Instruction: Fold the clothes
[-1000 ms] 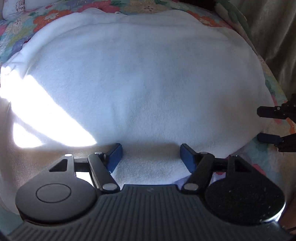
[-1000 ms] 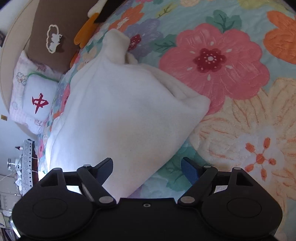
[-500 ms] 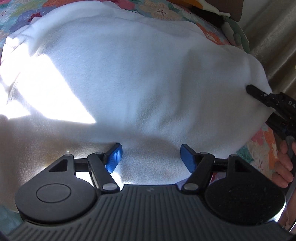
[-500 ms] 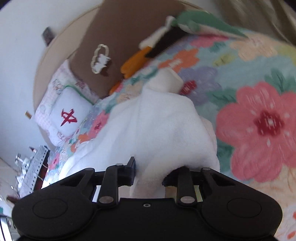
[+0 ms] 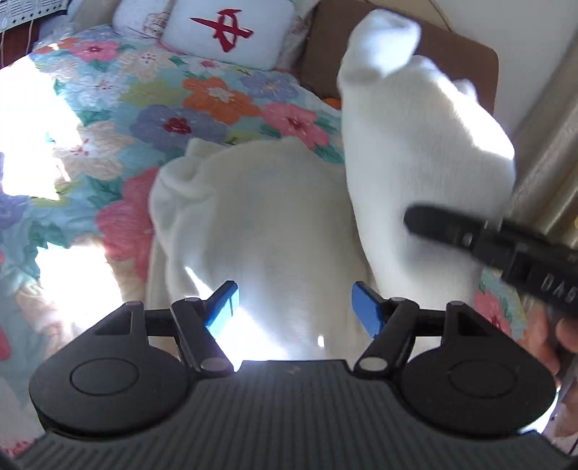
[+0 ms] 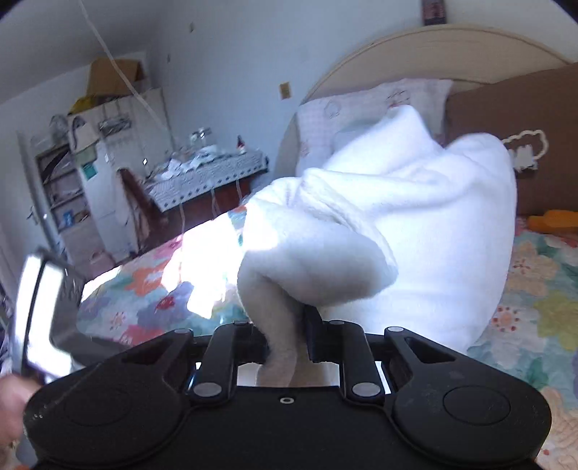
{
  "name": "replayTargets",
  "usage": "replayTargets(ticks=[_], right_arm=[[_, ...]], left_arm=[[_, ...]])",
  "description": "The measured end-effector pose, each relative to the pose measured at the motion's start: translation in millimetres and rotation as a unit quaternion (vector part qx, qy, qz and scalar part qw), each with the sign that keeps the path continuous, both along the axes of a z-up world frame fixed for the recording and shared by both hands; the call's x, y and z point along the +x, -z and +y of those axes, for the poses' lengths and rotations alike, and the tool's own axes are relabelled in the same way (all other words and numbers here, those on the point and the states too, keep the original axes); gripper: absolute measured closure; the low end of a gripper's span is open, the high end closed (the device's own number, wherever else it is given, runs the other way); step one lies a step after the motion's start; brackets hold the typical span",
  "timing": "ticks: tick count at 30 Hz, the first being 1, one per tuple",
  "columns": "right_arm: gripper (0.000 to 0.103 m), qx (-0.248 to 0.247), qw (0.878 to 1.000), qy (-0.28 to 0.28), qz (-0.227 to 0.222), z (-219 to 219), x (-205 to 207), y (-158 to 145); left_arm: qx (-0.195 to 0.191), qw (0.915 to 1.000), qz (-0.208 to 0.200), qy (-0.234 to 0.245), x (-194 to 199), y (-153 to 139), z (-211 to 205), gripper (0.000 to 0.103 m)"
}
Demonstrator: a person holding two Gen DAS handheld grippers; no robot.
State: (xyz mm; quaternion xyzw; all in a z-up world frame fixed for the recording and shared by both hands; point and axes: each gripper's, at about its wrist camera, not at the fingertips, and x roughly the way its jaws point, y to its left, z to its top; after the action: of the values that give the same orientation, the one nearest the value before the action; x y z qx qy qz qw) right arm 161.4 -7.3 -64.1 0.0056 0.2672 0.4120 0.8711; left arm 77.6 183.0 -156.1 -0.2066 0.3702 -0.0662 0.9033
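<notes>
A white fleece garment (image 5: 274,224) lies on the floral bedspread (image 5: 188,101). Its right side is lifted high off the bed (image 5: 415,119). My right gripper (image 6: 285,340) is shut on a bunched fold of this garment (image 6: 379,224) and holds it up. It also shows in the left wrist view (image 5: 469,238) at the right, against the raised cloth. My left gripper (image 5: 292,307) is open, its blue pads (image 5: 366,309) spread just above the flat part of the garment, holding nothing.
A white cushion with a red character (image 5: 227,32) and a brown pillow (image 6: 523,137) sit by the curved headboard (image 6: 433,43). A cluttered table (image 6: 206,173) and shelves (image 6: 72,188) stand beside the bed. A curtain (image 5: 549,137) hangs at the right.
My right gripper closed on the garment's right edge and lifted it well above the bed. My left gripper stayed open and tilted up, so the pillows came into view.
</notes>
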Motion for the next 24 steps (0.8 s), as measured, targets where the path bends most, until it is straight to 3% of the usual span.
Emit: replayTargets(ticks=[2,7,12,16,17,21,24], right_arm=[[0.081,-0.014,1.0,-0.011,0.025,9,-1,19],[0.082,-0.038,0.998,-0.016,0.052,19,-14,60],[0.082,-0.042,0.998,-0.016,0.033,14,-21,53],[0.083,-0.052,0.997,-0.048,0.014,18,-28,44],[0.084,-0.065,0.996,-0.063,0.008,22,-32,43],[0.084,-0.079,0.994,-0.08,0.012,32,-43,48],[0.084,-0.093,0.992,-0.087,-0.002,35,-49,58]], left_arm=[[-0.015,0.9994,0.006,-0.03,-3,0,22,0.034],[-0.076,0.9963,0.009,-0.039,-3,6,43,0.034],[-0.101,0.9947,0.005,-0.018,2,-1,39,0.034],[-0.118,0.993,0.001,-0.007,4,-16,36,0.025],[-0.114,0.9933,0.013,-0.009,6,-20,32,0.02],[-0.091,0.9954,0.032,0.002,13,-25,15,0.018],[-0.05,0.9977,0.046,0.001,28,-19,2,0.013]])
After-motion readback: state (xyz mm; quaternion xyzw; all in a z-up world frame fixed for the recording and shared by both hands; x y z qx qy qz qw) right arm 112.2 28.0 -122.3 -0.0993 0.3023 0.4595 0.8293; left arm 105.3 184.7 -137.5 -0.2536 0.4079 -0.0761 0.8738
